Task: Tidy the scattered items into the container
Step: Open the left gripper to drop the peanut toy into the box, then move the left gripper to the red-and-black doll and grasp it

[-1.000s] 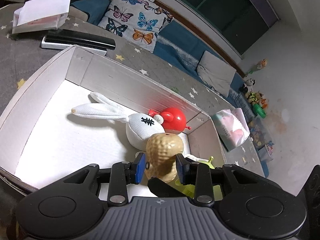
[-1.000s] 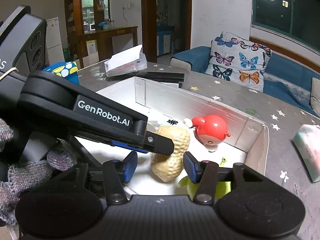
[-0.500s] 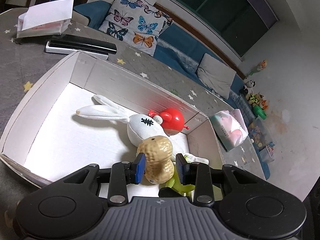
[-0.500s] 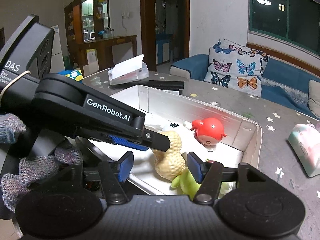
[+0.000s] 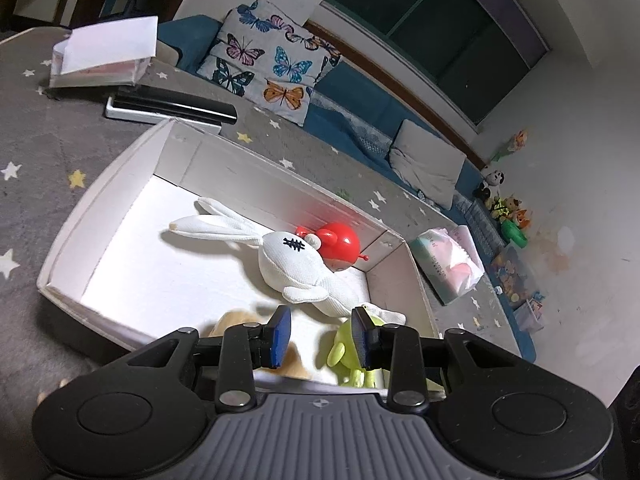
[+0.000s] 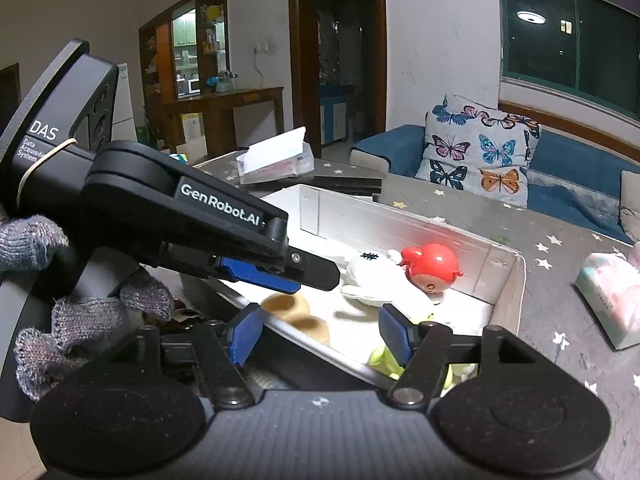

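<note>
A white cardboard box (image 5: pixel 116 204) (image 6: pixel 400 216) holds a white rabbit plush (image 5: pixel 296 264) (image 6: pixel 372 276), a red round toy (image 5: pixel 340 240) (image 6: pixel 434 268) and a green toy (image 5: pixel 344 352) (image 6: pixel 384 356). The tan peanut toy (image 5: pixel 234 320) (image 6: pixel 296 314) lies blurred on the box floor by the near wall. My left gripper (image 5: pixel 320 336) (image 6: pixel 316 276) hovers just above it, open, with only box floor between its pads. My right gripper (image 6: pixel 320 334) is over the near wall. Its jaws are opening, and the peanut shows beyond the gap, untouched.
The box sits on a grey star-patterned cloth. A tissue pack (image 5: pixel 448 264) (image 6: pixel 608 300) lies right of it. Behind it are flat black devices (image 5: pixel 172 106) (image 6: pixel 348 184) and a tissue box (image 5: pixel 104 56) (image 6: pixel 276 156). A gloved hand (image 6: pixel 80 312) holds the left gripper.
The peanut toy was between the left gripper's pads and now lies on the box floor, free of both grippers. The right jaws have widened. Both grippers have drawn back from the box.
</note>
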`<state>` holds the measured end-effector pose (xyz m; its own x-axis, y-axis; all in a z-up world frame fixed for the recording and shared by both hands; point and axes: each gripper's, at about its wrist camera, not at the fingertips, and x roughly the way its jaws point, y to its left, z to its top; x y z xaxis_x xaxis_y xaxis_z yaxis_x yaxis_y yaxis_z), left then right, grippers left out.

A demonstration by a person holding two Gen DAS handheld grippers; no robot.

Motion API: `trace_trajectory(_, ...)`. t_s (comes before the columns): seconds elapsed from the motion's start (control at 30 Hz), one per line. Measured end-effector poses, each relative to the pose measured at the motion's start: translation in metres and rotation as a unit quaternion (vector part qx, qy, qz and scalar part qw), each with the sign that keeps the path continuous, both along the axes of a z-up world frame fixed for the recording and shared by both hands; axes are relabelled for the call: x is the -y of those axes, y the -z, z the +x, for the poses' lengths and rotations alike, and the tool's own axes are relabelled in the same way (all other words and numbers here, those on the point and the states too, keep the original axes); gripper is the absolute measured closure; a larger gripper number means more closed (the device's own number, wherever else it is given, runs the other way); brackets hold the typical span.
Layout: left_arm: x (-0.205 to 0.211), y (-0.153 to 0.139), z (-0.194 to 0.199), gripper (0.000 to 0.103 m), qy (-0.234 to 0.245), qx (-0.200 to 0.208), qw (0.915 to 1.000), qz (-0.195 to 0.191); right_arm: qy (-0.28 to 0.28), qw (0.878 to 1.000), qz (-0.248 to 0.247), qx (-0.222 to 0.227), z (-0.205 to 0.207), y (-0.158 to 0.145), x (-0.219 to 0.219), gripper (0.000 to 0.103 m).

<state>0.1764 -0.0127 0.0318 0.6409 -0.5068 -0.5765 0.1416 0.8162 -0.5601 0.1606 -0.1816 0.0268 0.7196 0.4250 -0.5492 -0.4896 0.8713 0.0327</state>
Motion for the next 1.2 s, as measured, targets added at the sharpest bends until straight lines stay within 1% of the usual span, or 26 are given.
trace_trajectory(0.03, -0.002, -0.001, -0.003, 0.068, -0.001, 0.003, 1.0, -0.001, -0.002, 1.0, 0.0, 0.001, -0.003, 0.0, -0.001, 0.034)
trace_trajectory(0.23, -0.015, -0.007, -0.026, 0.068, -0.017, 0.017, 0.9997, -0.011, -0.02, 1.0, 0.003, 0.004, -0.019, 0.001, -0.009, 0.032)
trace_trajectory(0.3, -0.022, -0.008, -0.033, 0.068, -0.024, 0.018, 0.9995, -0.013, -0.027, 1.0, 0.002, 0.003, -0.024, 0.003, -0.013, 0.029)
trace_trajectory(0.33, -0.025, -0.008, -0.036, 0.068, -0.027, 0.018, 0.9994, -0.014, -0.029, 1.0, 0.002, 0.003, -0.026, 0.004, -0.015, 0.025)
trace_trajectory(0.47, -0.039, -0.009, -0.051, 0.068, -0.047, 0.025, 0.9985, -0.012, -0.04, 0.999, 0.004, -0.003, -0.032, 0.009, -0.022, 0.023)
trace_trajectory(0.6, -0.055, -0.006, -0.065, 0.068, -0.067, 0.028, 0.9973, -0.011, -0.054, 0.998, 0.007, -0.011, -0.035, 0.015, -0.029, 0.022)
trace_trajectory(0.67, -0.062, -0.004, -0.072, 0.068, -0.079, 0.026, 0.9965, -0.009, -0.059, 0.998, 0.008, -0.015, -0.037, 0.019, -0.034, 0.015)
trace_trajectory(0.77, -0.075, 0.002, -0.08, 0.068, -0.095, 0.022, 0.9952, -0.012, -0.068, 0.997, 0.006, -0.021, -0.037, 0.024, -0.042, 0.015)
trace_trajectory(1.0, -0.1, 0.015, -0.089, 0.068, -0.125, 0.008, 0.9917, -0.03, -0.084, 0.996, 0.003, -0.035, -0.038, 0.035, -0.057, 0.013)
trace_trajectory(1.13, -0.11, 0.019, -0.086, 0.068, -0.131, 0.01, 0.9905, -0.039, -0.085, 0.995, 0.005, -0.046, -0.034, 0.04, -0.061, 0.013)
trace_trajectory(1.2, -0.114, 0.023, -0.08, 0.068, -0.136, 0.005, 0.9898, -0.042, -0.085, 0.995, 0.008, -0.053, -0.032, 0.043, -0.063, 0.013)
